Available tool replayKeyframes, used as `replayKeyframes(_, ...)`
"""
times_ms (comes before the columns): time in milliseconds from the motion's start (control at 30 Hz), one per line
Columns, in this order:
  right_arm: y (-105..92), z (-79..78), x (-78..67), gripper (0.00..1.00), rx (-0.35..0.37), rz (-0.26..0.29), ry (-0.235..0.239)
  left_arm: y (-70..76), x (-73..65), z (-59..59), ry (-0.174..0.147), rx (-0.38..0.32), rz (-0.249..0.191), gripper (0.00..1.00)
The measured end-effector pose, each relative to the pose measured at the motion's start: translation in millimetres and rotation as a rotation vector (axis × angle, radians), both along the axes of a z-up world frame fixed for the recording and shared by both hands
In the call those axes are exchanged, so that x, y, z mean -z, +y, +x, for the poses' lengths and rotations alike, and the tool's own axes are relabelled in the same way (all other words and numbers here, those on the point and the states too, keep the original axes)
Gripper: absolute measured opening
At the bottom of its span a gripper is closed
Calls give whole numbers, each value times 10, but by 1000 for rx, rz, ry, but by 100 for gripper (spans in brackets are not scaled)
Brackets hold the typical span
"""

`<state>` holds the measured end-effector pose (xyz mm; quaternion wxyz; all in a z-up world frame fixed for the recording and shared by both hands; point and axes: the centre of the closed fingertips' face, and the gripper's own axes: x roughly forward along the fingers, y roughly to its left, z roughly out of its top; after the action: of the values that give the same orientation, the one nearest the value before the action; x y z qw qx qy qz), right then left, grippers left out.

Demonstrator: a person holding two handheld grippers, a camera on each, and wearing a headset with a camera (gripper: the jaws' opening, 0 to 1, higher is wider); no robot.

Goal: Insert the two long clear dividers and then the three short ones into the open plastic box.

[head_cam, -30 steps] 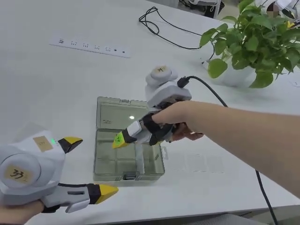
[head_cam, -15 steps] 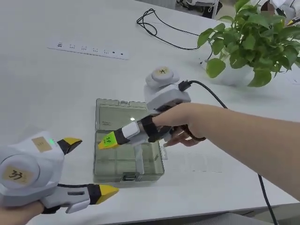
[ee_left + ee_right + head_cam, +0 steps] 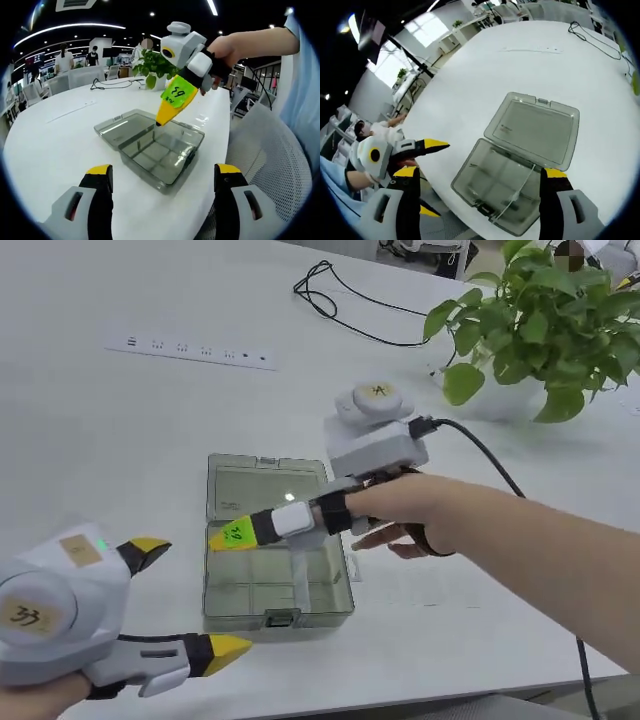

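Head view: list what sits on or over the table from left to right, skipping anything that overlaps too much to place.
left gripper, jaws apart → open plastic box → clear dividers lying flat on the table → potted plant

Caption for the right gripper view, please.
Open right gripper over the open plastic box, one clear divider standing inside.
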<state>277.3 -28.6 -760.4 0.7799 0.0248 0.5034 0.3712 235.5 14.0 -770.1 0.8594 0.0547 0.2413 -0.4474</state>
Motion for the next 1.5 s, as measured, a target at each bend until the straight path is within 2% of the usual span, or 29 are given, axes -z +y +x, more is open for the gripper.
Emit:
replayKeyframes(33,-64,64,33,100,-28,-21,-28,5,0,3,0,-3,1,84)
replayKeyframes(67,-78,120,26,100,-44,-14,-71,9,-1,3,2,-4,1,84)
replayKeyframes(100,-103,77,31,100,-45,-12,-70,15,1,3,4,-5,2,84)
replayKeyframes(133,-89,85,11,100,-62,9,-102,23,0,6,3,-8,3,84)
replayKeyframes(167,-103,85,4,100,-55,24,-114,27,-2,6,5,-10,2,84)
replayKeyframes(200,-165,73,28,100,-45,24,-105,34,-5,8,8,-15,1,84)
replayKeyframes(233,-132,129,-12,100,-58,64,-162,38,-9,10,8,-18,1,84)
replayKeyframes(267,-189,120,3,100,-48,56,-161,42,-12,10,9,-20,1,84)
replayKeyframes(300,-189,155,-18,100,-54,75,-197,47,-13,12,8,-22,2,84)
replayKeyframes(333,-192,189,-64,100,-61,101,-257,54,-16,19,7,-26,3,84)
replayKeyframes(367,-221,147,-48,100,-58,96,-250,61,-16,24,9,-30,3,84)
replayKeyframes(433,-231,151,-79,100,-66,118,-306,84,-13,46,15,-47,-4,84)
replayKeyframes(500,-265,117,-75,100,-66,122,-322,116,-4,70,20,-63,-5,84)
replayKeyframes(633,-319,126,-138,100,-47,166,-391,167,4,101,30,-85,-11,84)
replayKeyframes(767,-426,95,-158,100,-31,178,-425,243,9,131,42,-118,-15,84)
replayKeyframes(1033,-626,33,-175,100,7,201,-457,405,44,186,71,-175,-15,84)
replayKeyframes(1233,-722,-39,-204,100,-4,199,-505,548,102,233,104,-216,9,84)
replayKeyframes(1433,-828,-116,-174,100,2,192,-522,689,151,294,144,-258,27,82)
replayKeyframes(1500,-851,-146,-161,100,2,192,-525,760,184,315,155,-264,62,81)
